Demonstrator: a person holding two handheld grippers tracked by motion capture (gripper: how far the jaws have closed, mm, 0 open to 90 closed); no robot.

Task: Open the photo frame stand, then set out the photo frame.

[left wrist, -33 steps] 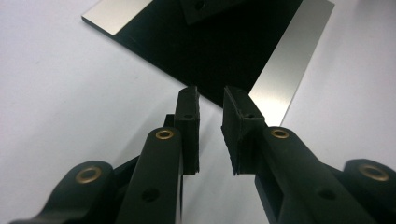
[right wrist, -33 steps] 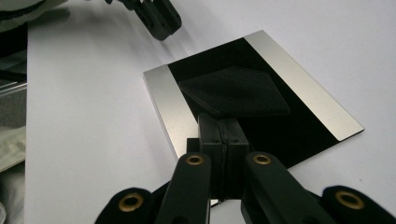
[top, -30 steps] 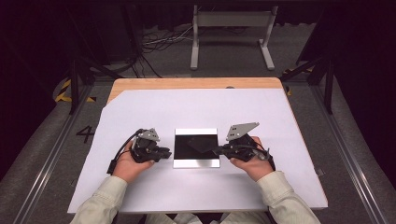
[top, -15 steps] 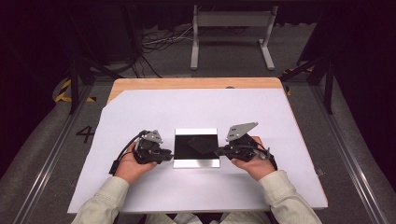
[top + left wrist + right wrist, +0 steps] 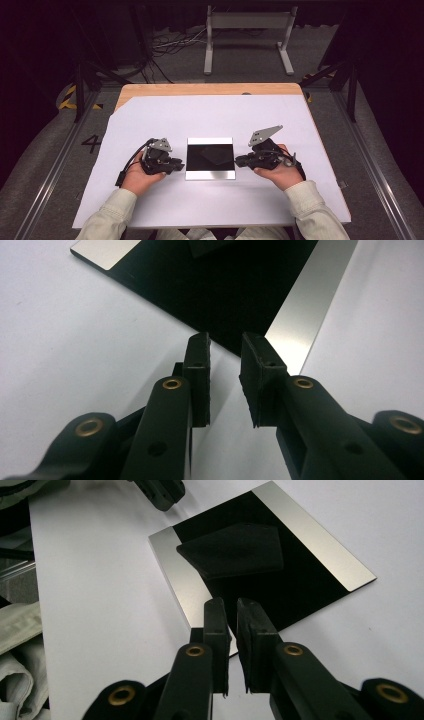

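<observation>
A white sheet [image 5: 215,200] covers the wooden table [image 5: 200,89], and on it lies a flat black plate [image 5: 210,158] with silvery strips along two edges; a small dark piece [image 5: 235,550] rests on its black middle. The left gripper [image 5: 180,165] sits just beside the plate's left edge, jaws parted a little around nothing. The right gripper [image 5: 239,160] points at the right edge, jaws nearly together, a thin gap showing, gripping nothing. Since half a second ago, both hands have barely moved. Nothing stands between grippers and plate.
</observation>
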